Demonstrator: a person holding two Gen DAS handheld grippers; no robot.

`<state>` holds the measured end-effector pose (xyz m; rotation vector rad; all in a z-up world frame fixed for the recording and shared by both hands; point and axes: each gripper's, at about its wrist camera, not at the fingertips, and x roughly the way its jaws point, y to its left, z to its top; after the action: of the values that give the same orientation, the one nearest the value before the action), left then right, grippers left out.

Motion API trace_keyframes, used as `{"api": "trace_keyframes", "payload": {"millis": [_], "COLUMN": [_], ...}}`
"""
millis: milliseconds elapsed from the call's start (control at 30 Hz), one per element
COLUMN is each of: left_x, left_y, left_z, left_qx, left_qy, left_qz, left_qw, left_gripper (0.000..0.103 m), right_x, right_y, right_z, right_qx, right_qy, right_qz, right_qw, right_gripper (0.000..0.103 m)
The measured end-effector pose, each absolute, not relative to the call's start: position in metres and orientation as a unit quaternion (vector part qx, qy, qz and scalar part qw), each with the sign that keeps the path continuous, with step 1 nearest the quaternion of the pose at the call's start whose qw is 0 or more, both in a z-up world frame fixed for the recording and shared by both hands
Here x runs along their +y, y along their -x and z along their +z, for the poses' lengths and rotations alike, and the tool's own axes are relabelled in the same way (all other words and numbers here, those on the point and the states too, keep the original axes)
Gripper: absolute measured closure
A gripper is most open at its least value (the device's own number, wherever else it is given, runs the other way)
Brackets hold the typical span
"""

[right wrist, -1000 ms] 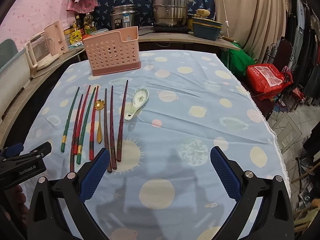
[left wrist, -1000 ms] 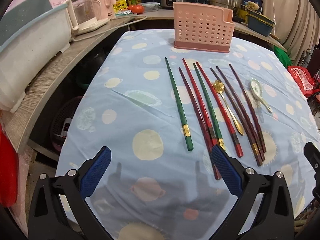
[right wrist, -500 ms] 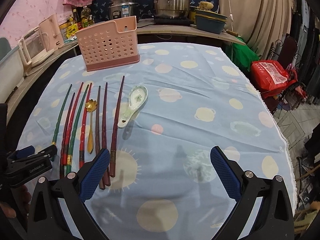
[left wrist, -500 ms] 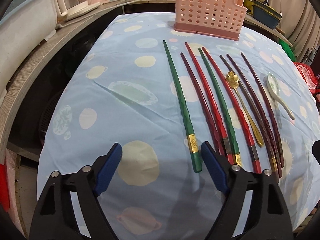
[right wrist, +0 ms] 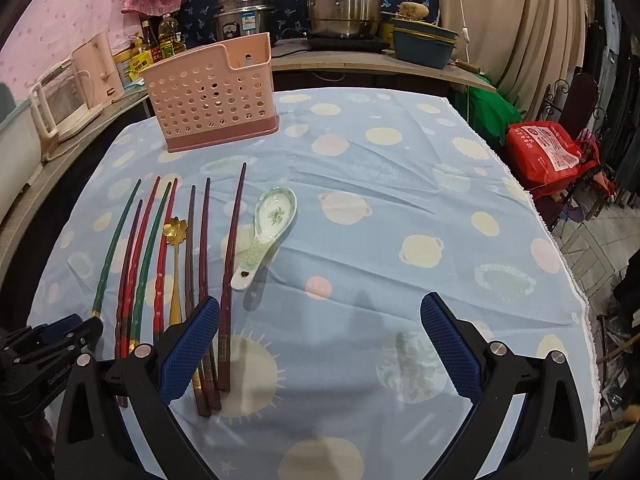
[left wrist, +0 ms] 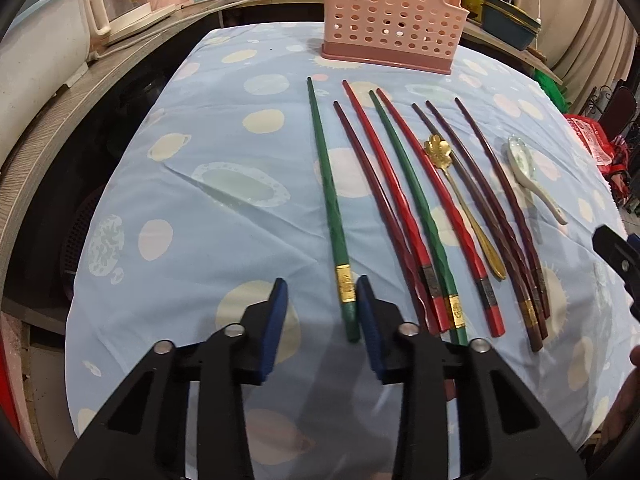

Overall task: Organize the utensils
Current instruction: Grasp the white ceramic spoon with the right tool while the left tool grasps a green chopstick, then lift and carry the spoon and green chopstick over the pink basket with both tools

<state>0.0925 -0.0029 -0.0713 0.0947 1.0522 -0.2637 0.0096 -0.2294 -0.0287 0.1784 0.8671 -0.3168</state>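
On the table, covered by a blue cloth [left wrist: 208,168] with pale dots, 8 chopsticks lie side by side in a row, tips toward a pink perforated holder [left wrist: 390,12] that stands upright at the far end.

The left gripper [left wrist: 320,312] points steeply down at the near end of the row. Its jaws are closing, with the thick end of the leftmost green chopstick [left wrist: 330,204] between them. The right pad [left wrist: 370,320] lies just beside that chopstick's gold band; the left pad [left wrist: 276,320] is apart from it, so the chopstick is not yet pinched.

Next to it lie a dark red chopstick [left wrist: 376,208], a bright red one, a second green chopstick [left wrist: 416,208], another red one, then 3 dark brown ones. A gold spoon [left wrist: 460,200] with a flower-shaped bowl lies among the brown chopsticks. A white ceramic spoon [right wrist: 268,228] with a green pattern lies to the right of the row, apart from it.

The right gripper [right wrist: 320,344] hovers over the cloth with its jaws spread wide and nothing between them. Its left pad [right wrist: 188,352] sits above the thick ends of the brown chopsticks [right wrist: 204,280].
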Motion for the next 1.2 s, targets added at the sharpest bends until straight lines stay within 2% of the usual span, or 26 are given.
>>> {"api": "trace_keyframes", "payload": {"millis": [100, 133, 300, 400, 467, 567, 667, 1033, 1200], "left_x": [0.000, 0.000, 0.002, 0.001, 0.001, 0.002, 0.002, 0.003, 0.003], "left_y": [-0.093, -0.094, -0.095, -0.094, -0.095, -0.095, -0.095, -0.095, -0.094], "left_z": [-0.071, -0.071, -0.072, -0.072, -0.072, -0.073, -0.073, -0.073, -0.073], "left_qx": [0.505, 0.505, 0.508, 0.506, 0.506, 0.507, 0.507, 0.505, 0.503], "left_qy": [-0.035, -0.035, -0.030, -0.032, -0.032, -0.030, -0.029, -0.026, -0.023], "left_qz": [-0.137, -0.138, -0.142, -0.142, -0.142, -0.143, -0.143, -0.145, -0.145], "left_qw": [0.851, 0.851, 0.849, 0.850, 0.850, 0.850, 0.850, 0.850, 0.852], "left_gripper": [0.093, 0.095, 0.096, 0.096, 0.095, 0.095, 0.095, 0.095, 0.095], "right_x": [-0.231, -0.232, -0.238, -0.238, -0.239, -0.239, -0.239, -0.233, -0.229], "right_y": [-0.019, -0.023, -0.046, -0.060, -0.067, -0.074, -0.076, -0.071, -0.070], "right_z": [-0.028, -0.028, -0.028, -0.034, -0.040, -0.054, -0.065, -0.070, -0.072], "right_qx": [0.415, 0.415, 0.411, 0.416, 0.424, 0.440, 0.452, 0.454, 0.453], "right_qy": [-0.094, -0.097, -0.115, -0.123, -0.130, -0.143, -0.152, -0.167, -0.163], "right_qz": [-0.148, -0.146, -0.142, -0.135, -0.129, -0.119, -0.111, -0.086, -0.082], "right_qw": [0.893, 0.892, 0.893, 0.891, 0.887, 0.878, 0.872, 0.871, 0.873], "right_gripper": [0.009, 0.012, 0.026, 0.039, 0.053, 0.068, 0.075, 0.077, 0.081]}}
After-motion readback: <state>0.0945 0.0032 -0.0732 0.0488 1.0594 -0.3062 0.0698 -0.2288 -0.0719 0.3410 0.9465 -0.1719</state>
